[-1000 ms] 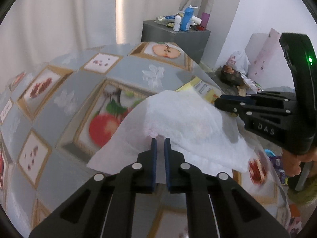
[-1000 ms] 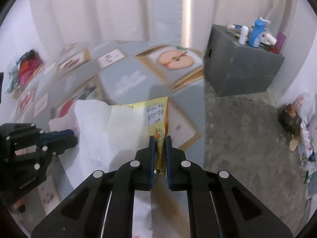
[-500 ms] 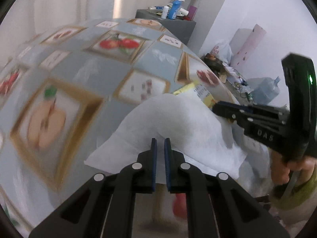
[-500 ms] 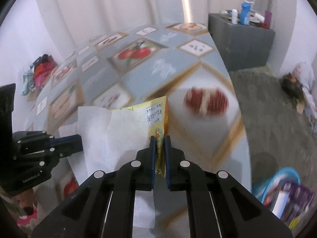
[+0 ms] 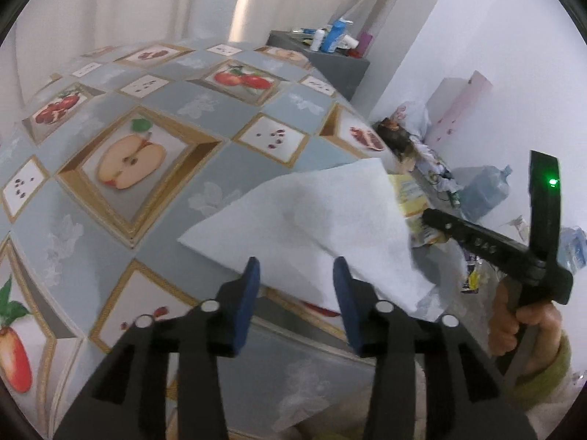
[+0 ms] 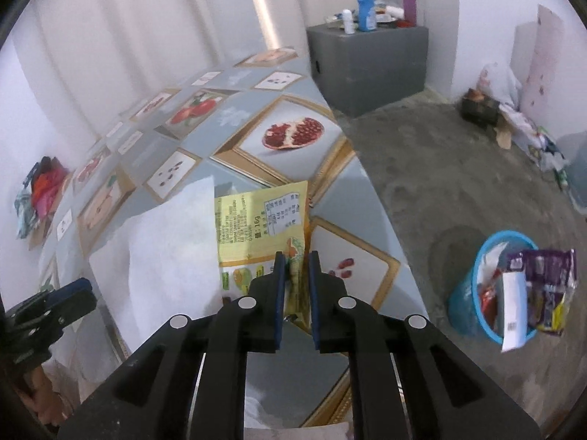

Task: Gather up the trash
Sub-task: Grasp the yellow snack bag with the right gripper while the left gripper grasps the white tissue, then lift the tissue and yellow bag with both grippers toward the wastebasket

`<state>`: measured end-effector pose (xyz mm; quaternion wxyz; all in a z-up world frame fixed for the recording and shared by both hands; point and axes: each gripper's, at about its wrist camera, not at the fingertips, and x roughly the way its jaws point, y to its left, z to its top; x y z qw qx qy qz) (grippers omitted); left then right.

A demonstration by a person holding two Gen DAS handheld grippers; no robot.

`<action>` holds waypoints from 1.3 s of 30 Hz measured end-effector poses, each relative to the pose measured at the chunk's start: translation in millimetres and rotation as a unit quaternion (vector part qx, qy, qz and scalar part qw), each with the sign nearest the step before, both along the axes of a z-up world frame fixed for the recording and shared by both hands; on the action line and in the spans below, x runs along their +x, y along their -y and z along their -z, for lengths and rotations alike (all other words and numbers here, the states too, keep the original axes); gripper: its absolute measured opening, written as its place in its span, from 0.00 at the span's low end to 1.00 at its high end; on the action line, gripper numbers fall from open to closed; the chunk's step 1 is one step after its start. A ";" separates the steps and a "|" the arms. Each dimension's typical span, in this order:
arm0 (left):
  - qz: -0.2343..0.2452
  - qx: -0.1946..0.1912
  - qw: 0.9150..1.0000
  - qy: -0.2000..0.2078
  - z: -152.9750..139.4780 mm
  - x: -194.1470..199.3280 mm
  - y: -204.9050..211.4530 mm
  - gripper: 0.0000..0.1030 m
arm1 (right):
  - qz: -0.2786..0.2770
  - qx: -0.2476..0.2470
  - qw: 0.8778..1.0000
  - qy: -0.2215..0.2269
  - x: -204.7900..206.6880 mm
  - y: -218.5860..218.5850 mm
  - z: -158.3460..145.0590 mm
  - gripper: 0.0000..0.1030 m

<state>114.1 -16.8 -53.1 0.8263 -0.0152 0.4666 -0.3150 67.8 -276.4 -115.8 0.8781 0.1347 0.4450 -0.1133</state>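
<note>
A white tissue (image 5: 312, 220) hangs in the air over the table edge. Its lower edge sits between the fingers of my left gripper (image 5: 296, 271), whose jaws are opening and whose pads no longer press on it. My right gripper (image 6: 295, 260) holds a yellow snack wrapper (image 6: 264, 227) upright by its lower corner. Its jaws are opening slightly with the wrapper still pinched between them. The tissue (image 6: 165, 249) overlaps the wrapper's left side. From the left wrist view the right gripper (image 5: 427, 218) reaches in from the right. The left gripper (image 6: 69, 293) shows at the lower left of the right wrist view.
A fruit-patterned cloth covers the table (image 6: 293, 135), which ends just right of the wrapper. On the floor to the right stands a blue bin (image 6: 488, 242) stuffed with wrappers. A grey cabinet (image 6: 367, 62) with bottles stands in the corner. A water jug (image 5: 484, 190) and clutter line the wall.
Both grippers have swept across the table to its edge, carrying tissue and wrapper. The left jaws have opened off the tissue. The blue bin has come into the right wrist view.
</note>
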 end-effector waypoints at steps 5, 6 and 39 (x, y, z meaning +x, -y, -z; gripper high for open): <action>0.023 0.004 1.000 -0.003 2.9 1.5 24.8 0.55 | -0.002 0.003 1.000 -0.001 -1.1 -3.2 1.8 0.13; 0.025 0.006 1.000 -0.006 5.1 2.7 30.7 0.55 | -0.002 0.003 1.000 -0.001 -0.9 -3.3 2.5 0.13; 0.009 0.121 0.990 0.072 15.1 0.1 54.2 0.14 | 0.028 0.023 0.999 0.024 -21.9 25.1 1.0 0.11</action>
